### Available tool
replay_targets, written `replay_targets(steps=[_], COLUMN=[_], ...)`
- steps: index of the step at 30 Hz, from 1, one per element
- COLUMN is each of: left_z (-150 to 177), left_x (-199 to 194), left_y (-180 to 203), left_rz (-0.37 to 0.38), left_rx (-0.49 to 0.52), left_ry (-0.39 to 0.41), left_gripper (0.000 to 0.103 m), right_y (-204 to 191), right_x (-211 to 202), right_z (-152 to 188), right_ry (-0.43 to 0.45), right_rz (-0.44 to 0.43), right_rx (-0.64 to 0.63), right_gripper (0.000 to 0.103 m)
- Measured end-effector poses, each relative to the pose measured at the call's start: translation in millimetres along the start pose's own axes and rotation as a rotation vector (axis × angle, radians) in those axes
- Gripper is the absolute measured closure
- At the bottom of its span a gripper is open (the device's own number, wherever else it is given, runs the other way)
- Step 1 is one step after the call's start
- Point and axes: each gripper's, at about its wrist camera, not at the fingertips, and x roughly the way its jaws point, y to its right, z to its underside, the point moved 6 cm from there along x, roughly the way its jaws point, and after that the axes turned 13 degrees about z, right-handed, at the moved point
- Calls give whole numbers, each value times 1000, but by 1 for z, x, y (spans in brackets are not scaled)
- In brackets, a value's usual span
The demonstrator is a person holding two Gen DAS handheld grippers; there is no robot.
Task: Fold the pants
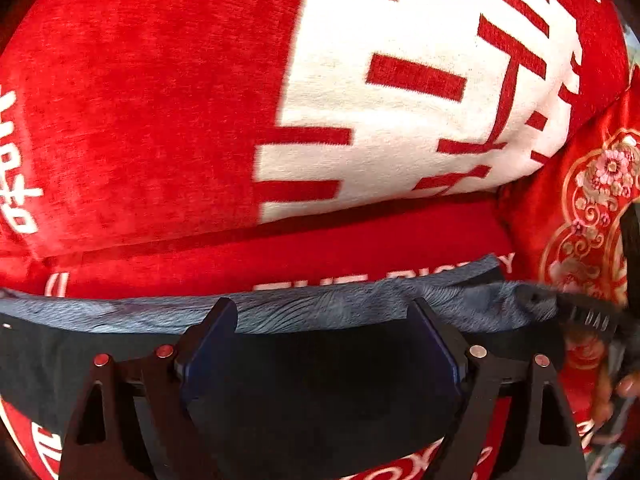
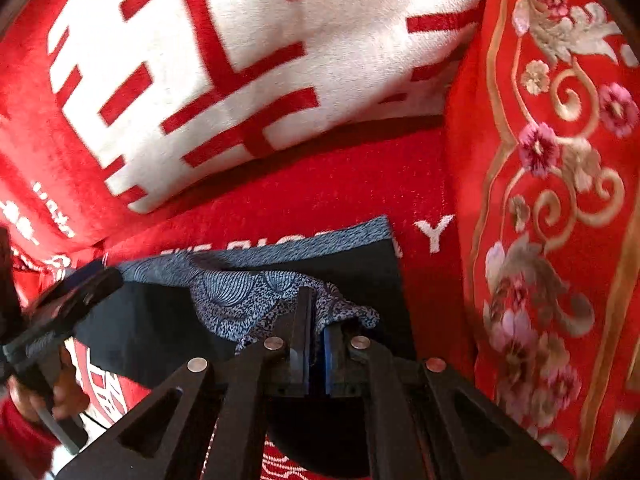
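Note:
The pants (image 1: 320, 372) are dark navy with a blue patterned inner side (image 1: 332, 312), lying on a red blanket. In the left wrist view my left gripper (image 1: 322, 308) is open, its fingers spread wide just above the pants' patterned edge, holding nothing. In the right wrist view the pants (image 2: 352, 268) lie folded with a patterned bunch (image 2: 256, 300) on top. My right gripper (image 2: 318, 304) is shut on that patterned bunch of the pants. The left gripper (image 2: 88, 284) shows at the left edge of the right wrist view, blurred.
A red blanket with white lettering (image 2: 328, 184) covers the surface. A large red and white pillow (image 1: 380, 92) lies just behind the pants. A red floral embroidered quilt (image 2: 552, 200) rises on the right.

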Motion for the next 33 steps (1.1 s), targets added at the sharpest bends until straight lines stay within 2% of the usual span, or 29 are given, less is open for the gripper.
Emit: replay_targets(steps=[2, 5, 6, 7, 8, 9, 12, 14, 15, 16, 19, 21, 22, 23, 26, 28, 30, 31, 33], left_z=[15, 36, 41, 46, 51, 56, 66, 67, 65, 63, 52, 41, 35, 30, 15, 14, 17, 19, 24], left_x=[0, 4, 6, 8, 11, 14, 22, 23, 23, 24, 33, 43, 46, 47, 46, 42, 34, 27, 9], left_y=[-9, -21, -23, -25, -28, -31, -39, -40, -41, -42, -47, -53, -58, -63, -93, -119, -143, -156, -179], left_rz=[-38, -83, -90, -93, -97, -108, -142, -141, -143, -146, -169, -192, -204, -212, -236, -288, -310, -330, -375], left_rx=[13, 21, 18, 13, 10, 13, 17, 13, 14, 13, 7, -2, -10, -19, -77, -107, -145, -167, -190], left_ry=[-36, -79, -90, -101, -114, -127, -151, -143, -135, -130, -122, -110, -105, -96, -62, -63, -60, -60, -59], left_gripper=[16, 16, 16, 16, 16, 16, 16, 16, 16, 16, 16, 16, 16, 16, 16, 16, 14, 14, 14], right_y=[-2, -9, -10, -11, -10, -7, -3, -2, -1, -1, -8, -7, -5, -3, 2, 3, 1, 3, 2], right_x=[-6, -23, -27, -31, -34, -41, -53, -54, -48, -41, -8, 19, 28, 34, 30, 28, 28, 27, 27], right_z=[-2, 0, 1, 1, 2, 2, 8, 11, 14, 18, 21, 16, 13, 11, 8, 11, 13, 11, 9], right_ry=[20, 71, 82, 92, 113, 147, 151, 128, 104, 72, 11, -3, -6, -4, 15, 24, 36, 67, 57], right_rz=[-15, -11, -21, -21, 6, 24, 25, 18, 21, 33, 61, 133, 160, 159, 138, 149, 158, 204, 198], right_rx=[-3, -46, -51, -57, -62, -58, -16, -2, -2, -5, -27, -55, -58, -50, -7, -31, -65, -6, 13], right_gripper=[91, 68, 53, 21, 9, 6, 8, 29, 54, 66, 66, 66, 71, 72, 72, 73, 72, 71, 70])
